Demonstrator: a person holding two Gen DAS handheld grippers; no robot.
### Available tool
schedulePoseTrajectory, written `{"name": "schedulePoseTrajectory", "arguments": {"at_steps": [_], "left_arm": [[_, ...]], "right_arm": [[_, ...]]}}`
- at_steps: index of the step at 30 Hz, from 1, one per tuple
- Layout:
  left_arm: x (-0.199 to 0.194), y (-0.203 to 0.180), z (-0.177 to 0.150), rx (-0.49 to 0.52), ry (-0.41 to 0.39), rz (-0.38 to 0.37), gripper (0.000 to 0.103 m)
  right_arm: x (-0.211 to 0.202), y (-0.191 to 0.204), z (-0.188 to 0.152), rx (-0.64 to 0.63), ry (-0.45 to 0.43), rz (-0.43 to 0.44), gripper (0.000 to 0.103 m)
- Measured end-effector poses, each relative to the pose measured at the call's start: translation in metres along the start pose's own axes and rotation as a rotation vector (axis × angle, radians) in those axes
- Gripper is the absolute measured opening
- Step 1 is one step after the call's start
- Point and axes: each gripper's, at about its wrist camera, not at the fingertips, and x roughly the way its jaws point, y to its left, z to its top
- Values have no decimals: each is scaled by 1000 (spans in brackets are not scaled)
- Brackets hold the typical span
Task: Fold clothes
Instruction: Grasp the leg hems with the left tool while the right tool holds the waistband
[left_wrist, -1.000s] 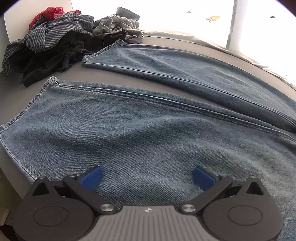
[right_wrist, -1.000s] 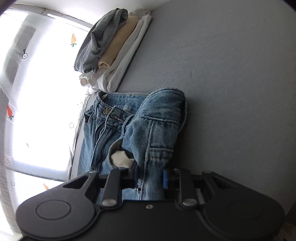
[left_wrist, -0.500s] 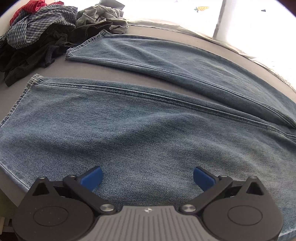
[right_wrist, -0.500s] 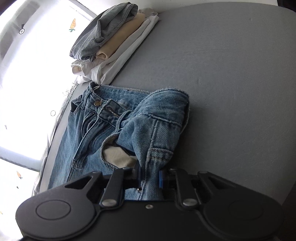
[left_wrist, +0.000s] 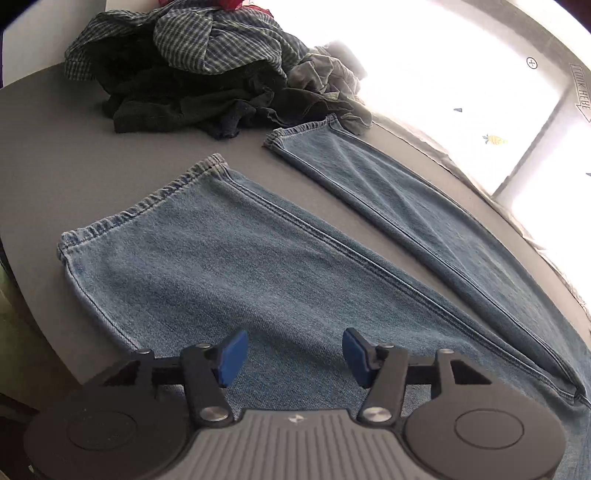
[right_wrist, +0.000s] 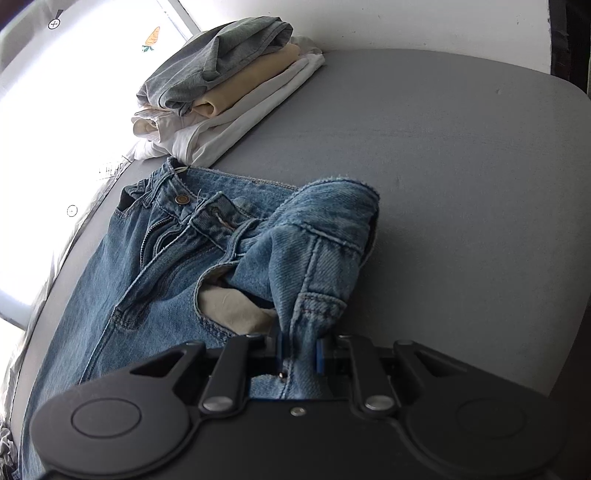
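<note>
Grey bench (right_wrist: 461, 155) under a bright window: jeans (left_wrist: 229, 280) lie flat with both legs spread apart toward an unfolded clothes heap (left_wrist: 192, 74), folded stack (right_wrist: 225, 92) just beyond the waistband. Right gripper (right_wrist: 299, 354) is clamped on a bunched waist corner of the jeans, lifted and folded over the fly side. Left gripper (left_wrist: 291, 354) hovers over the near leg, jaws just been closing, now half apart, pads (left_wrist: 232, 352) not pressing denim.

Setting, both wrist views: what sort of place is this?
Probably a home room used for folding laundry: a grey table by a bright window, with an unsorted clothes heap and a folded stack.
</note>
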Motion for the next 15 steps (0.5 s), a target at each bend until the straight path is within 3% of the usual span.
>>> {"name": "schedulePoseTrajectory", "arguments": {"at_steps": [1,3,5,9,13,15], "left_arm": [[-1,13,4,-32,-3,14,47],[-1,40,9,-108,-2,37,15],[-3,65,15,-196,-7,19,5],[-3,101,20,-391,-30,-73,6],[0,114,23,-444,-30,-35,9],[1,121,26,-450,-32,-12,20]], "right_arm": [[0,1,-1,0,-8,-7,16],[-1,2,-4,11,-23,-17,16],[-1,2,-5,22,-35,-26,16],[-1,9,-8,-1,-52,-57,16],[0,12,-11,-20,-66,-77,16],[0,12,-11,-14,-71,-82,16]]}}
